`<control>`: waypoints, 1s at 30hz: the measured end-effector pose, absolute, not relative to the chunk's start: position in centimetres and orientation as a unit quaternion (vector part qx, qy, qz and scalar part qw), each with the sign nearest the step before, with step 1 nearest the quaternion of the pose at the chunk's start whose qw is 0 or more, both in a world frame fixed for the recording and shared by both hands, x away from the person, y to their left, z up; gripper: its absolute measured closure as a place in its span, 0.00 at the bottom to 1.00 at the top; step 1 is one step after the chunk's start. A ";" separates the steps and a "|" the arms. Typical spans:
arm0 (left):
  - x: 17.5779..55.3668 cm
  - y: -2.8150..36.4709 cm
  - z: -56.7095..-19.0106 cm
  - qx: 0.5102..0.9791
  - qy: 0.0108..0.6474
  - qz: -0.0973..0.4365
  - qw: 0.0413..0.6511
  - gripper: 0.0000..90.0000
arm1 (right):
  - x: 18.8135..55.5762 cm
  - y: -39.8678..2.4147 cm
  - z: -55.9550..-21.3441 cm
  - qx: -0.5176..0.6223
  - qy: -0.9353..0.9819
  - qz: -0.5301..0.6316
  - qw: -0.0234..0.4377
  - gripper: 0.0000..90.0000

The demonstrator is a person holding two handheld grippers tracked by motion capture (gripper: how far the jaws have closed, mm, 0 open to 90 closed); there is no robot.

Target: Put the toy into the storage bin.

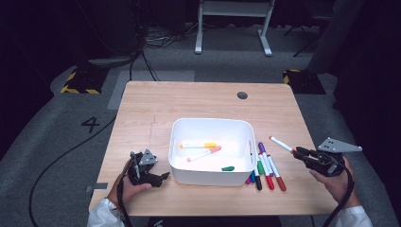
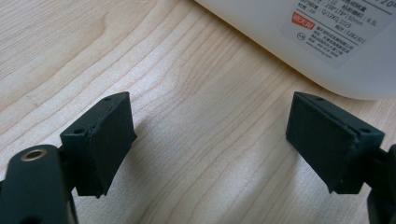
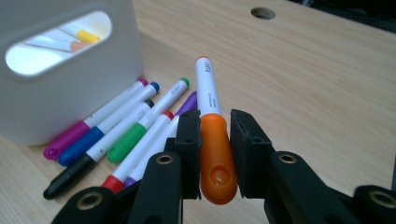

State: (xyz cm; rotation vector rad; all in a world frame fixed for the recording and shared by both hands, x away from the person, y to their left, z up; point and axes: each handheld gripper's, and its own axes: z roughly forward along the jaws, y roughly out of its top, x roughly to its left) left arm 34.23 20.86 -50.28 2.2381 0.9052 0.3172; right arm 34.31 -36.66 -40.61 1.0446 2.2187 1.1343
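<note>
A white plastic bin stands at the middle of the wooden table. Inside it lie a yellow-capped marker, an orange-capped marker and a loose green cap. To the right of the bin, my right gripper is shut on the orange cap of a white marker, held above the table with its tip pointing away. Left of the bin, my left gripper rests low over the table, open, with bare wood between its pads.
Several markers lie side by side against the bin's right wall, with purple, blue, black, green and red caps. A round cable hole sits near the table's far edge. The bin's labelled wall is just ahead of the left gripper.
</note>
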 end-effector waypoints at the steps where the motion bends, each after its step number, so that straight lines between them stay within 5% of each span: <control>1: 34.2 20.9 -50.3 0.862 0.349 0.122 0.346 0.17 | 34.4 -36.5 -40.3 0.377 0.800 0.412 0.220 0.83; 30: 34.2 20.9 -50.3 0.862 0.349 0.122 0.346 0.17 | 36.1 -30.6 -33.6 0.281 0.812 0.459 0.225 0.83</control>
